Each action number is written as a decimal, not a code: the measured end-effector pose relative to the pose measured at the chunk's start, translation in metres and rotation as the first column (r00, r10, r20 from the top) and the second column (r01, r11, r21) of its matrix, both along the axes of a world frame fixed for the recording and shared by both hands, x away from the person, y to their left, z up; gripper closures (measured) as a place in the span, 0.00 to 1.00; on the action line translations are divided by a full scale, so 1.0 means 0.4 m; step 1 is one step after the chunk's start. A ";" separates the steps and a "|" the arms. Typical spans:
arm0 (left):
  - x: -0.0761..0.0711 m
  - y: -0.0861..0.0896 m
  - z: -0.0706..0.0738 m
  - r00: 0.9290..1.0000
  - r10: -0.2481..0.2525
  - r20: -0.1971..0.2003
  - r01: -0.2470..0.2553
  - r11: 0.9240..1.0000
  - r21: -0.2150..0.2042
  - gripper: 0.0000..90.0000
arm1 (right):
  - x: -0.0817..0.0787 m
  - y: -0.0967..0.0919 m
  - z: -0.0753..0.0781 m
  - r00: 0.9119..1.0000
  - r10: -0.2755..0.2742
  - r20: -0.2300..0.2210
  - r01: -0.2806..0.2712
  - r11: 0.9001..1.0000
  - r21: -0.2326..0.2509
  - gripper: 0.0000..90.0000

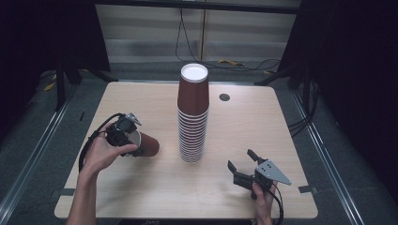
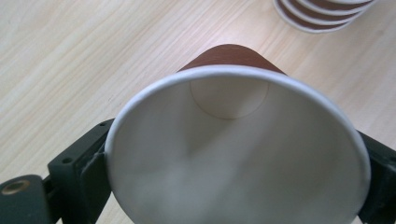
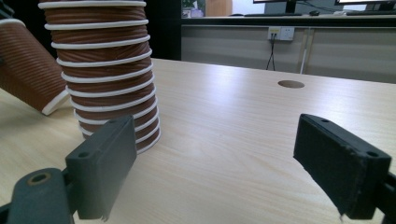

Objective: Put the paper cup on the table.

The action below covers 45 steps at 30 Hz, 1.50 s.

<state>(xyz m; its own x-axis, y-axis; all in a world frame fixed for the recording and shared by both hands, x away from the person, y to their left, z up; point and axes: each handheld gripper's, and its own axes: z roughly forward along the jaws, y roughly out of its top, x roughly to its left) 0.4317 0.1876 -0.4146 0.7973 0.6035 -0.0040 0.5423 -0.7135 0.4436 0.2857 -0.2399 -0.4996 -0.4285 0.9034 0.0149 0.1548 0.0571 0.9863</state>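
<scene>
At frame left the left tongs (image 1: pixel 133 137) pinch one loose cup (image 1: pixel 144 144), not yet on the centre stack (image 1: pixel 192 117); the right tongs (image 1: pixel 241 165) wait spread, lower right.

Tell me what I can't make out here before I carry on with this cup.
- Left gripper view: the cup covers the pads, so the contact is hidden.
- High view: the hand hides part of that gripper.
- Right gripper view: the top of the stack is cut off by the upper edge.
</scene>
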 end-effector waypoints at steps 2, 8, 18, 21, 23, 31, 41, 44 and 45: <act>0.006 -0.001 -0.002 1.000 0.003 -0.014 -0.003 1.000 -0.003 0.07 | -0.002 0.001 -0.001 1.000 -0.008 0.010 0.008 1.000 0.003 0.14; 0.040 -0.005 0.008 0.997 0.019 -0.076 -0.015 0.999 0.045 0.06 | -0.004 0.003 -0.001 1.000 -0.016 0.014 0.016 1.000 -0.005 0.14; 0.075 -0.045 0.009 0.994 0.023 -0.102 -0.015 0.997 0.079 0.05 | -0.006 0.002 -0.001 1.000 -0.016 0.021 0.016 1.000 -0.002 0.15; 0.075 -0.055 0.023 0.995 0.018 -0.096 -0.008 0.995 0.102 0.05 | -0.006 0.002 -0.001 1.000 -0.018 0.020 0.018 1.000 -0.001 0.15; 0.072 -0.058 0.038 0.997 0.017 -0.074 -0.011 0.997 0.082 0.05 | -0.005 0.002 -0.001 1.000 -0.014 0.019 0.014 1.000 0.000 0.15; 0.081 -0.071 0.026 0.997 0.031 -0.074 -0.022 0.993 0.120 0.05 | -0.006 0.001 -0.001 1.000 -0.018 0.022 0.018 1.000 0.002 0.15; 0.088 -0.077 -0.005 0.998 0.044 -0.035 -0.042 0.997 0.072 0.04 | -0.006 0.001 -0.001 1.000 -0.019 0.015 0.019 1.000 0.003 0.15; 0.086 -0.075 -0.017 0.999 0.050 0.000 -0.050 0.998 0.026 0.04 | -0.006 0.001 -0.001 1.000 -0.020 0.016 0.020 1.000 0.003 0.15; 0.086 -0.074 -0.022 0.998 0.054 0.013 -0.054 0.998 0.016 0.04 | -0.006 0.001 -0.001 1.000 -0.019 0.015 0.019 1.000 0.003 0.15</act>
<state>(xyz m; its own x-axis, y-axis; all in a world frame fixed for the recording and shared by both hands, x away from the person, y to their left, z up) 0.4659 0.1580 -0.4233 0.7633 0.6458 0.0162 0.5749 -0.6905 0.4389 0.2834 -0.2396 -0.4999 -0.4113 0.9114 0.0112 0.1406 0.0513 0.9887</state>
